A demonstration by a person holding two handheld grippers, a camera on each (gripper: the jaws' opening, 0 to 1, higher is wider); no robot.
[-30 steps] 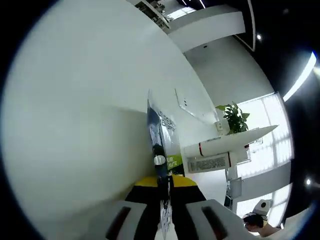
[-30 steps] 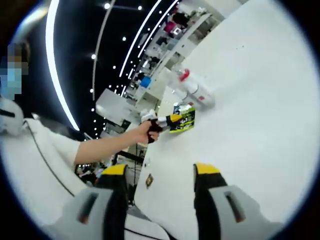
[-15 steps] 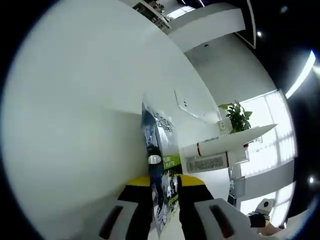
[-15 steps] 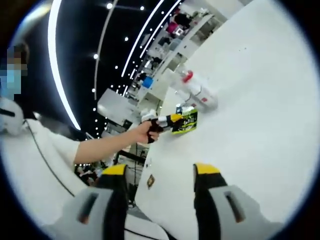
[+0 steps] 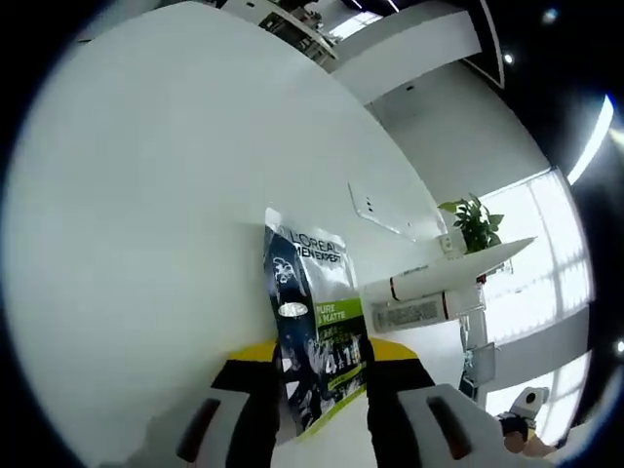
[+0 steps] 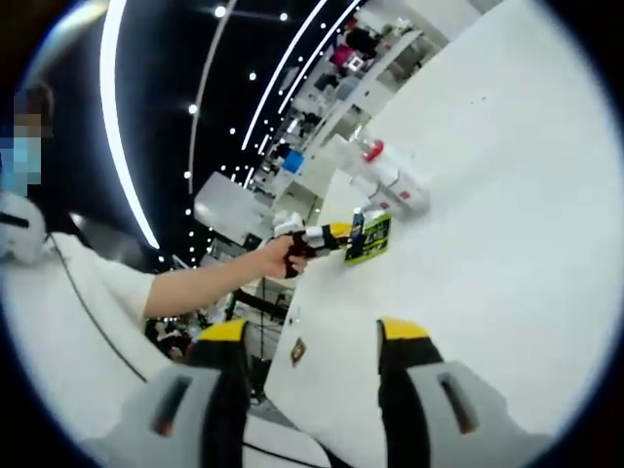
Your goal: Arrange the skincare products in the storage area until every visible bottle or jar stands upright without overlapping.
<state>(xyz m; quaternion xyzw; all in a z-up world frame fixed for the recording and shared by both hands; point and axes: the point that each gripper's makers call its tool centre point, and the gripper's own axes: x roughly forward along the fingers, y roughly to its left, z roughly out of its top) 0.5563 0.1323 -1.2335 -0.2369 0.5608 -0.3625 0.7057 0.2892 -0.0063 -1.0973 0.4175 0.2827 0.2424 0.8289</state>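
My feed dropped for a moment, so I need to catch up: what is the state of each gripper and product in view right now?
left gripper: shut on the L'Oreal sachet.
L'Oreal sachet: clamped between the left jaws, held over the white table.
white bottle with red band: lying on its side on the table, untouched.
right gripper: open, holding nothing.

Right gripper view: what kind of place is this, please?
Probably a showroom or lab hall: long ceiling light strips, stocked shelves behind, and a large white table holding a skincare box.
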